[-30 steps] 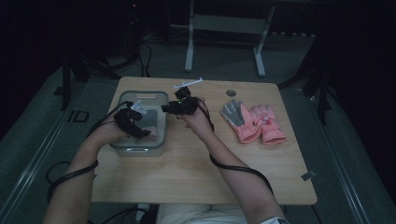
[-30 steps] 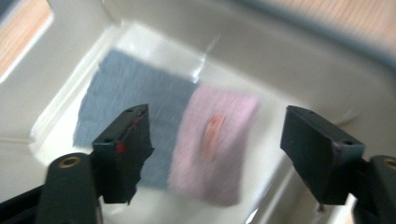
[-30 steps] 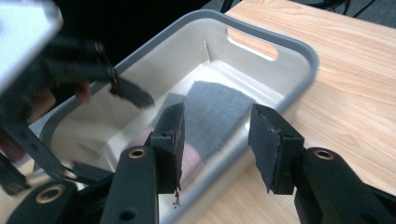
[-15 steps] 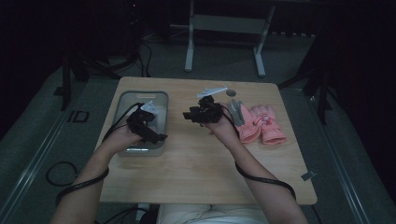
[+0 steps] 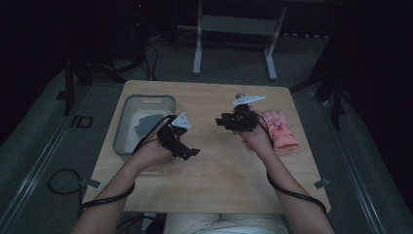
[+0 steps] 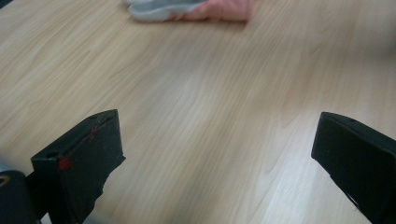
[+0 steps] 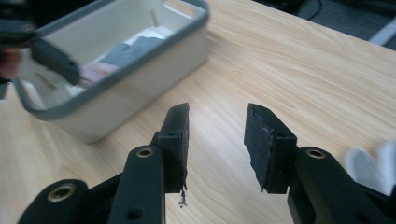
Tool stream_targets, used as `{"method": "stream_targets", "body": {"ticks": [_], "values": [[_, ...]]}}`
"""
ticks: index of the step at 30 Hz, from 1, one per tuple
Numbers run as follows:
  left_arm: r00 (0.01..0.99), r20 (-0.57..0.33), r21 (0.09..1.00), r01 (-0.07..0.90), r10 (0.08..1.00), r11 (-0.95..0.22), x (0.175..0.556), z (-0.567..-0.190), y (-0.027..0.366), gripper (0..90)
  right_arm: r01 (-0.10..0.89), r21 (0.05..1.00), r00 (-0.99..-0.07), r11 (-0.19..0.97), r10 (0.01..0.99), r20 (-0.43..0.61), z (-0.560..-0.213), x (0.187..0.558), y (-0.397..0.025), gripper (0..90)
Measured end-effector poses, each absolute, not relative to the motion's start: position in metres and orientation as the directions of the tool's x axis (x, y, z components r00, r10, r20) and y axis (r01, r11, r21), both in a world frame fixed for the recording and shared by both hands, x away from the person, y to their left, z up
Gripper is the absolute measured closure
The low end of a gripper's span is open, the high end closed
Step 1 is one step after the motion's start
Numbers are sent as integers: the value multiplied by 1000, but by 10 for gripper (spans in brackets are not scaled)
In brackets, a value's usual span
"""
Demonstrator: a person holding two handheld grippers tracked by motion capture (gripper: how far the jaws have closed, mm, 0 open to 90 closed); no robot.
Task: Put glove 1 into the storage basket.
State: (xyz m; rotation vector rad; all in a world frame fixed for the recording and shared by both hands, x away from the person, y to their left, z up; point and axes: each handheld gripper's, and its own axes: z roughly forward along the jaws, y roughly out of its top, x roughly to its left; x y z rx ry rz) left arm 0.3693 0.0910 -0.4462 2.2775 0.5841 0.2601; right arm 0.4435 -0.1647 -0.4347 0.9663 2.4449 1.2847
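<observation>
A pair of pink gloves lies at the table's right side, just right of my right hand. In the left gripper view a grey-and-white glove lies against the pink one at the far edge. My left gripper hangs over the table's middle, just right of the grey bin; its jaws stand wide open over bare wood. My right gripper points left toward the bin, and its jaws are open with nothing between them. A dark grey glove lies inside the bin.
The wooden table has bare room in front of both hands. A white fabric tip shows low at the right of the right gripper view. Dark floor, cables and a metal stand lie beyond the table.
My left gripper has come out from over the bin and moved right over the table. My right gripper has moved right, close to the pink gloves.
</observation>
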Motion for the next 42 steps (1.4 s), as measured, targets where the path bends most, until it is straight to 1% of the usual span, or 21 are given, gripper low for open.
{"method": "stream_targets", "body": {"ticks": [4, 9, 12, 14, 17, 21, 25, 27, 29, 32, 34, 36, 39, 41, 42], "values": [[890, -20, 727, 326, 456, -605, 362, -456, 81, 17, 460, 787, -742, 412, 665, 85, -440, 446, -184, 603], [893, -31, 740, 323, 449, -591, 351, -473, 71, 17, 464, 781, -709, 418, 704, 45, -447, 451, -208, 603], [899, -28, 735, 315, 437, -600, 346, -479, 68, 17, 468, 781, -698, 413, 715, 40, -449, 454, -218, 602], [902, -25, 736, 308, 431, -602, 340, -488, 63, 17, 468, 772, -687, 430, 726, 12, -452, 459, -228, 603], [905, -28, 733, 307, 424, -607, 332, -501, 59, 17, 473, 768, -675, 431, 738, 1, -456, 464, -238, 600], [907, 6, 737, 281, 422, -614, 323, -517, 57, 17, 460, 766, -661, 448, 749, -41, -461, 472, -248, 585], [904, -18, 737, 301, 428, -605, 317, -529, 56, 17, 470, 760, -651, 448, 758, -45, -467, 482, -255, 581], [904, -7, 742, 291, 427, -604, 314, -533, 57, 17, 479, 753, -652, 451, 757, -39, -470, 488, -257, 580], [898, -18, 756, 300, 439, -582, 312, -536, 59, 17, 486, 740, -656, 464, 754, -42, -474, 494, -257, 588], [880, 8, 776, 294, 475, -558, 308, -539, 64, 17, 499, 712, -665, 494, 745, -52, -481, 503, -252, 580], [864, 10, 794, 299, 503, -529, 305, -542, 66, 17, 512, 690, -664, 512, 745, -60, -487, 509, -249, 567], [864, 1, 799, 302, 503, -520, 303, -546, 67, 17, 521, 672, -665, 526, 744, -66, -494, 514, -247, 560], [866, 3, 782, 309, 500, -541, 301, -551, 68, 17, 533, 635, -669, 558, 738, -87, -505, 518, -246, 555], [864, 10, 774, 312, 503, -552, 299, -555, 67, 17, 540, 619, -677, 570, 731, -82, -510, 519, -247, 545], [866, 28, 768, 301, 499, -565, 298, -557, 67, 17, 546, 607, -678, 577, 730, -84, -512, 520, -247, 545]]}}
